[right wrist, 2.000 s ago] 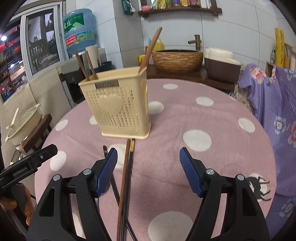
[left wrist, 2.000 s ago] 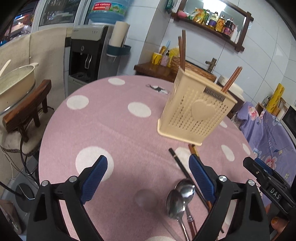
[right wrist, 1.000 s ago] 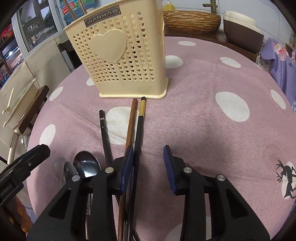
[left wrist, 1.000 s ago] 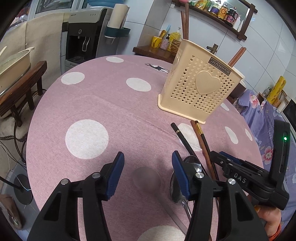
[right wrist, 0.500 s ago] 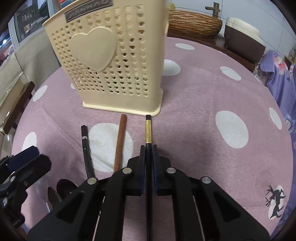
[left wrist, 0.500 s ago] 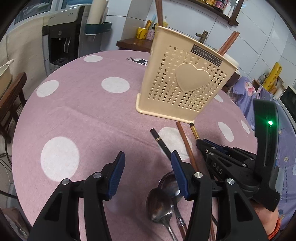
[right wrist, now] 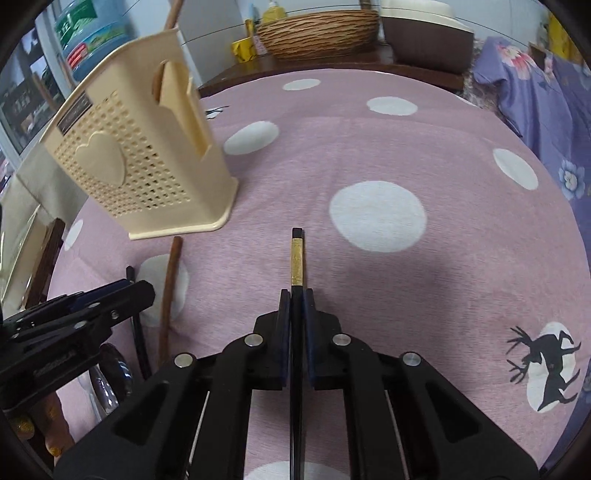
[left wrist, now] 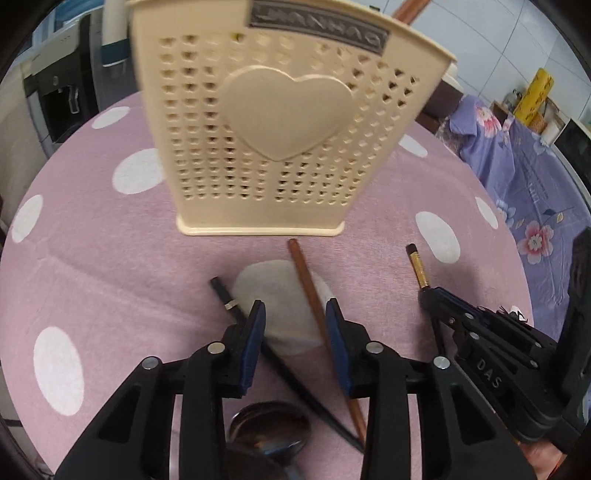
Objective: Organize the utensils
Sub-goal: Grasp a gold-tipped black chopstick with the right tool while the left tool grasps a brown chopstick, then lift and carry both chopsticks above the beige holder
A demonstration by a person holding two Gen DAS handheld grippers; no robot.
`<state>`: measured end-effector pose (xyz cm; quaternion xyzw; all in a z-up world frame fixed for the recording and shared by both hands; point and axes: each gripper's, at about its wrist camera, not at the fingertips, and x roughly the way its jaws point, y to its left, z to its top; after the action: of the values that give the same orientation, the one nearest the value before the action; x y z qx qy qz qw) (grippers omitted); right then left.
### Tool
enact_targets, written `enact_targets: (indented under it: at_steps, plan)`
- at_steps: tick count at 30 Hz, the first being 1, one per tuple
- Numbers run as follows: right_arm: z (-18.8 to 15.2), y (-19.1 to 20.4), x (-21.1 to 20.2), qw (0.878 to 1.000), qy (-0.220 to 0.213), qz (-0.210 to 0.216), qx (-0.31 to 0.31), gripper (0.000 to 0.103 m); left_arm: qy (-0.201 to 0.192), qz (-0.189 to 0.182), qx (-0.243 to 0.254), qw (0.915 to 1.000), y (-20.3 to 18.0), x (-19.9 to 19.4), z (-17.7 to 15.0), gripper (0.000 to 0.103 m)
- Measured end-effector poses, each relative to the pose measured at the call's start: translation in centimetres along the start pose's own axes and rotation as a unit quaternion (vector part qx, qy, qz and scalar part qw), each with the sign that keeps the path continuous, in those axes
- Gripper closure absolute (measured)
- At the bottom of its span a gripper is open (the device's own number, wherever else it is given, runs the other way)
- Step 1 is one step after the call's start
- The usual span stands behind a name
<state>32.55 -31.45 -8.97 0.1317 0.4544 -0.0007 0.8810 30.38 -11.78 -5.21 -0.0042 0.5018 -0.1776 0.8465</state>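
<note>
Round bench [right wrist: 424, 155] under pink cloth with white dots, a black deer print near its edge. Beyond it, white tiled walls, a water dispenser [left wrist: 62, 92], a woven basket [right wrist: 317, 33] on a dark wood counter, flowered purple fabric [left wrist: 532, 199] to one side.

Standing upright near mid-bench: holder [left wrist: 280, 122], cream plastic, tapered box shape, walls pierced with small heart holes, one large raised heart on the front, a grey name plate near the rim. Brown sticks poking out of the top.

Just in front of the holder's base, lying flat on the cloth: brown chopstick [left wrist: 314, 306], round wood, long axis running from near the base toward the camera, tip almost at the base. Beside it, farther from the base: black chopstick [left wrist: 236, 306], slim, with a thin silver ring, angled across and converging with the brown one at the near end. Nearer still than both: spoon [left wrist: 269, 428], shiny steel bowl, partly hidden.

Left gripper [left wrist: 295, 328]: blue-padded fingers partly spread and just narrowing, straddling the brown chopstick's middle over a white dot, pads clear of it.

Right gripper [right wrist: 296, 317], to the right of the holder: fingers pressed together on a gold-banded chopstick [right wrist: 297, 258], square black tip pointing straight ahead, shaft in line with the fingers.
</note>
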Motion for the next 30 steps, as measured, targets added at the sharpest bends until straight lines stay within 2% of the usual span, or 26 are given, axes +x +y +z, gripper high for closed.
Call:
enact_targets:
  at_steps: [5,11,13,16,22,26,30]
  plan:
    - [-0.3,-0.3,-0.5,1.000,-0.014,-0.006,0.001,0.095,0.016,0.029,0.017,0.9993,-1.5,1.6,0.6,0.072]
    - [-0.4,-0.3,-1.3,1.000,-0.030,-0.008,0.001,0.095,0.011,0.062,0.026,0.9977,-2.2,2.0,1.0,0.072]
    - [-0.3,-0.2,-1.4,0.999,-0.032,-0.005,0.003,0.095,0.008,0.074,0.030,0.9968,-2.4,2.2,1.3,0.076]
    - [-0.5,-0.1,-1.7,0.999,-0.036,-0.006,0.000,0.095,0.000,0.090,0.032,0.9954,-2.5,2.5,1.5,0.089]
    - [-0.6,0.2,-2.0,0.999,-0.041,0.000,-0.002,0.095,-0.005,0.087,0.019,0.9960,-2.3,2.5,1.7,0.093]
    - [-0.6,0.3,-2.6,0.999,-0.046,0.005,-0.006,0.095,-0.008,0.065,0.002,0.9979,-1.3,1.8,1.4,0.094]
    - [-0.7,0.5,-3.9,0.998,-0.059,0.017,-0.009,0.095,-0.034,0.054,0.002,0.9980,-1.2,-0.2,1.1,0.095]
